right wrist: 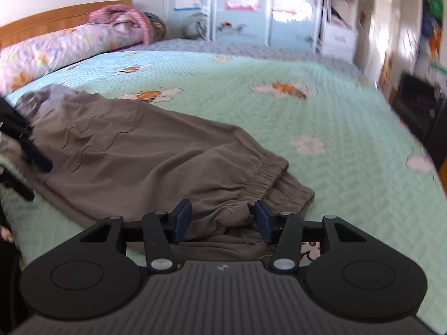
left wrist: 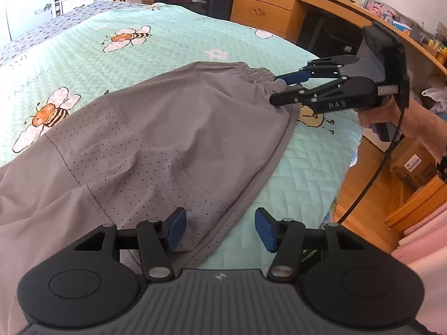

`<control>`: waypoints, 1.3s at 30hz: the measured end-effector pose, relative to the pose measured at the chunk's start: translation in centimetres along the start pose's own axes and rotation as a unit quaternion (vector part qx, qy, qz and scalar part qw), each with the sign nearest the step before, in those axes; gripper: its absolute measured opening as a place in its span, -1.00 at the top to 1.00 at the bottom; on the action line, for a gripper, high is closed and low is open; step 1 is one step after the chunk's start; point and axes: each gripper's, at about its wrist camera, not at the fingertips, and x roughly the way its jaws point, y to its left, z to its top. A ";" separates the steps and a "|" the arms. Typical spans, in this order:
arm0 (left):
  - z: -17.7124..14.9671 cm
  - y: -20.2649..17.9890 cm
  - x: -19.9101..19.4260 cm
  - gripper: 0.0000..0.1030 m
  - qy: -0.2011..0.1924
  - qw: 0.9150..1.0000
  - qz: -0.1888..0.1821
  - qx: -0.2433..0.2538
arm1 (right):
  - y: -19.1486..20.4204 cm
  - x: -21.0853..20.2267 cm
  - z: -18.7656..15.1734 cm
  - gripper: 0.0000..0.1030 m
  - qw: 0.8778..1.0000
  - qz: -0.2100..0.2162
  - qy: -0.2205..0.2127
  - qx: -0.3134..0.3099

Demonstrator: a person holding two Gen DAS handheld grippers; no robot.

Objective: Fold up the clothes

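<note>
Both grippers are mine, one in each hand, and both sit at the near edge of a pair of grey shorts [left wrist: 156, 128] spread across the bed. Seen from its own camera, my left gripper [left wrist: 220, 230] has its two blue-padded fingers spread wide apart; the left pad [left wrist: 176, 229] rests over the hem end of the shorts, near the strip of fabric with small punched holes, while the right pad hangs over bare mint-green quilt [left wrist: 304, 167]. Nothing is pinched between them. My right gripper [right wrist: 223, 220] is also spread wide, and the gathered elastic waistband [right wrist: 259, 184] of the shorts lies bunched between and just ahead of its blue pads, not clamped. From the left camera I can see that same right gripper [left wrist: 275, 89] from the side, its black fingers parted with one above and one below the waistband corner, my hand wrapped around its handle. The shorts run lengthwise between my two tools, waistband at my right, leg hem at my left, lying flat but wrinkled. The quilt is printed with orange-and-black bees and white flowers. A wooden desk [left wrist: 265, 2] with drawers stands beyond the bed, and a rolled floral duvet [right wrist: 64, 47] lies against the headboard.
</note>
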 end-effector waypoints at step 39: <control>-4.8 1.8 -6.4 -0.25 -0.088 0.990 0.060 0.089 | -1.2 -1.9 5.3 0.91 0.840 0.143 -0.097 0.514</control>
